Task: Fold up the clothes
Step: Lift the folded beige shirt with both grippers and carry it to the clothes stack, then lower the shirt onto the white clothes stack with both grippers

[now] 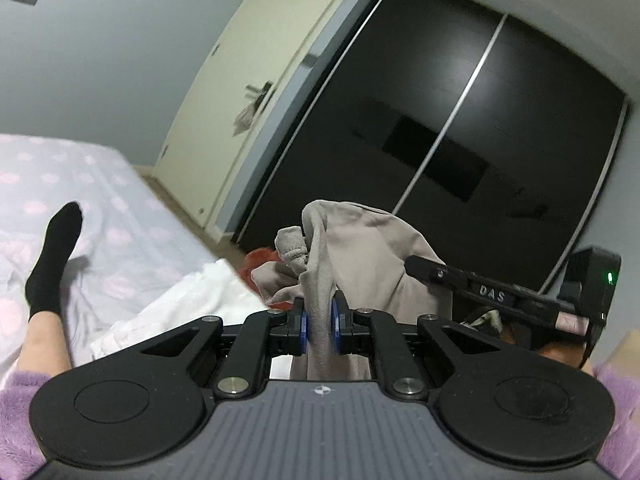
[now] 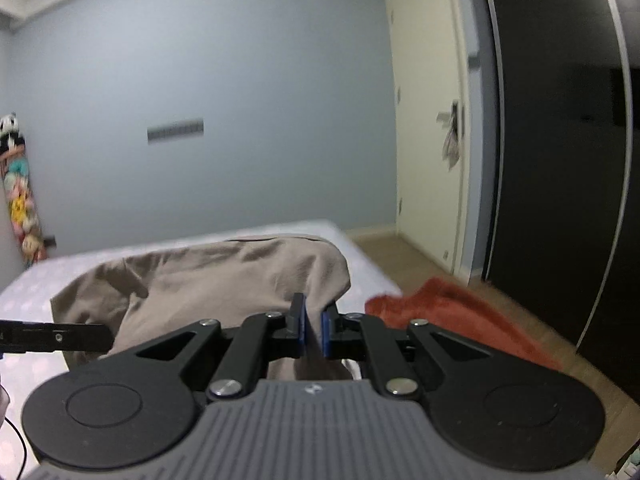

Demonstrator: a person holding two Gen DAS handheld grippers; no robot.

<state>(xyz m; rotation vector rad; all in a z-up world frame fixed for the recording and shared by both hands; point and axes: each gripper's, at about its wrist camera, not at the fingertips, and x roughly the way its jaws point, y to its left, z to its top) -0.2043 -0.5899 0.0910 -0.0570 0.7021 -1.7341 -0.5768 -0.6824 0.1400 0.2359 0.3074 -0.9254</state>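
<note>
A beige garment (image 1: pixel 360 248) hangs bunched in the air between both grippers. My left gripper (image 1: pixel 319 326) is shut on a gathered fold of it, the blue pads (image 1: pixel 303 328) pressing the cloth from both sides. In the right wrist view the same beige garment (image 2: pixel 208 276) billows in front of the bed, and my right gripper (image 2: pixel 314 330) is shut on its edge. The right gripper's body (image 1: pixel 520 300) shows at the right of the left wrist view. The left gripper's finger (image 2: pixel 60 338) pokes in at the left of the right wrist view.
A bed (image 1: pixel 132 216) with a lilac, pink-spotted sheet lies to the left, a white cloth (image 1: pixel 192 300) at its edge. A person's leg in a black sock (image 1: pixel 52 264) rests on it. An orange-red cloth (image 2: pixel 460 320) lies on the floor by the dark sliding wardrobe (image 1: pixel 460 120) and cream door (image 2: pixel 428 140).
</note>
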